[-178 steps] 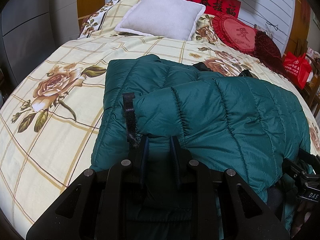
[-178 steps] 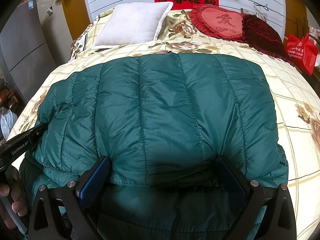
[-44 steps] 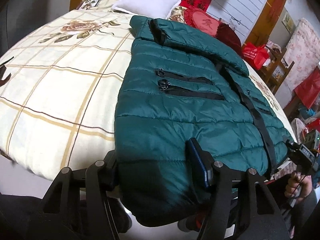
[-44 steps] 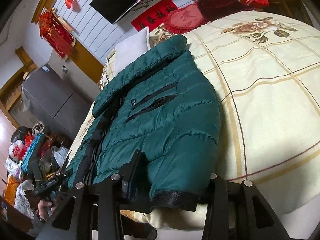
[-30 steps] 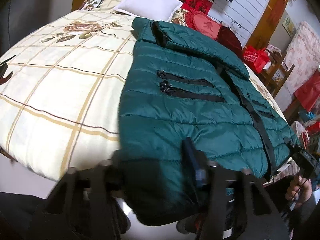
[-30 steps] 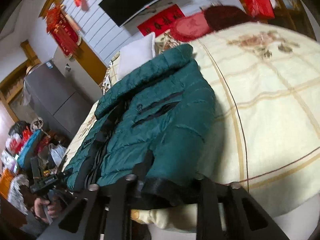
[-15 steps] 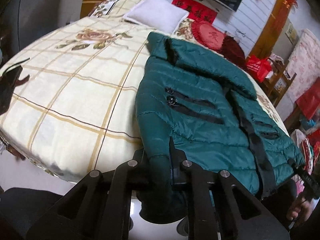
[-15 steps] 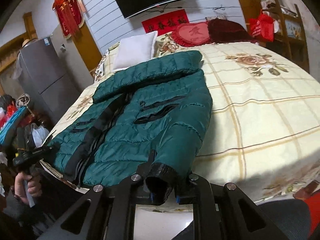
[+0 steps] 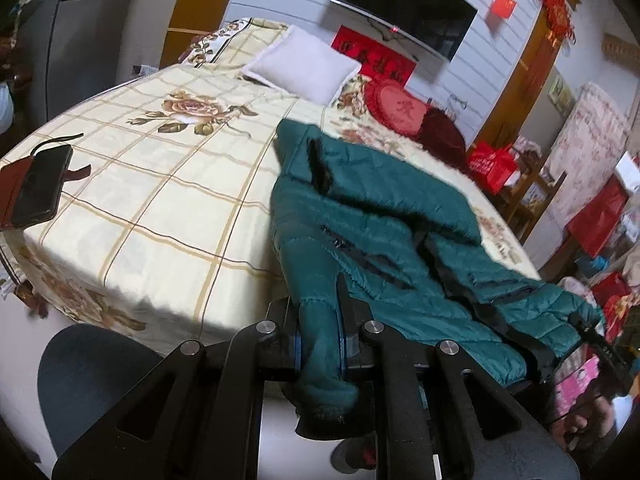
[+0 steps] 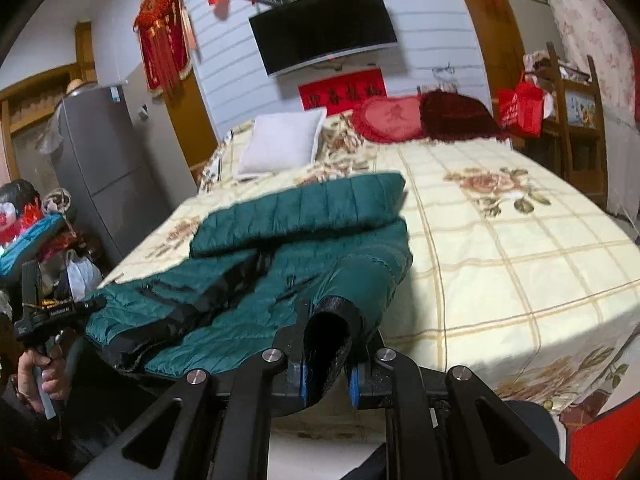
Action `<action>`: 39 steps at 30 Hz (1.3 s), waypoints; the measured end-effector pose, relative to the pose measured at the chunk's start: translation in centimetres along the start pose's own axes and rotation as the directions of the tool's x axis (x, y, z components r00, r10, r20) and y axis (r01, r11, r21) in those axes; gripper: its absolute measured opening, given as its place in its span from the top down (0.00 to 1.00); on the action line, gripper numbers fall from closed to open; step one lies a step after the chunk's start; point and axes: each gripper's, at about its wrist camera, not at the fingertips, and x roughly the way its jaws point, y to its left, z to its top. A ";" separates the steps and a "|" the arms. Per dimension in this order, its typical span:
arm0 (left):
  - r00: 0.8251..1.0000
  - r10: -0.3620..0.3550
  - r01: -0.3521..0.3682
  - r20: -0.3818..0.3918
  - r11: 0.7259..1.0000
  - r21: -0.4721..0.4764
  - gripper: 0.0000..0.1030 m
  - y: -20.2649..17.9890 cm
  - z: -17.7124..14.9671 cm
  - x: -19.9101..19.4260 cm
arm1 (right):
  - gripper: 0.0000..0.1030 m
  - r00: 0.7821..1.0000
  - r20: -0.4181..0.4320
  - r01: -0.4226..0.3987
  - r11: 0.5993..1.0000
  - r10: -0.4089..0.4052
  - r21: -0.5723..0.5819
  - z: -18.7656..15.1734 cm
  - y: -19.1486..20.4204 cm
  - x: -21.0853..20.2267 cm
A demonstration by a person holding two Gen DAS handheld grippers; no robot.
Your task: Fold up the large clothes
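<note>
A dark green puffer jacket [image 9: 380, 232] lies front up on the flowered bedspread [image 9: 168, 184], collar toward the pillows. My left gripper [image 9: 320, 304] is shut on a bunched lower corner of it, held just above the bed's foot edge. In the right wrist view the jacket [image 10: 280, 216] runs off to the left, and my right gripper [image 10: 328, 320] is shut on the other lower corner, where the black lining shows. Each view shows the other gripper at the far corner: the right one [image 9: 580, 320], the left one [image 10: 94, 304] in a hand [image 10: 36, 368].
A white pillow [image 9: 302, 66], a red heart cushion [image 9: 396, 108] and a dark red cushion [image 10: 456, 116] sit at the head. A phone in a brown case [image 9: 36, 188] lies at the bed's left edge. A grey fridge [image 10: 100, 160] stands left, a wooden chair with a red bag [image 10: 520, 108] right.
Both grippers closed on the jacket's lower corners, then rose and drew back from the bed. The jacket's lower edge lifted and bunched between the fingers.
</note>
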 end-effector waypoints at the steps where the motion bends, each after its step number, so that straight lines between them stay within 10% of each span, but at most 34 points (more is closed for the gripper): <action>1: 1.000 -0.010 0.010 0.006 1.000 -0.004 0.89 -0.1 0.0 -0.6 | 0.87 1.000 0.017 -0.004 1.000 0.004 0.000 0.3 0.0 -0.6; 17: 0.979 -0.093 0.108 0.183 0.991 -0.076 0.89 -2.4 8.4 -3.0 | 0.87 0.974 0.223 -0.056 0.998 0.050 0.024 6.0 0.7 -2.8; 29: 0.976 -0.026 0.058 0.217 0.988 -0.141 0.89 -3.5 15.3 4.6 | 0.87 0.965 0.260 -0.013 0.984 -0.035 0.179 13.3 -0.3 3.1; 39: 0.976 0.096 -0.065 0.194 0.985 -0.160 0.89 -2.7 20.3 15.6 | 0.87 0.954 0.246 0.103 0.960 -0.169 0.259 18.9 -2.2 15.7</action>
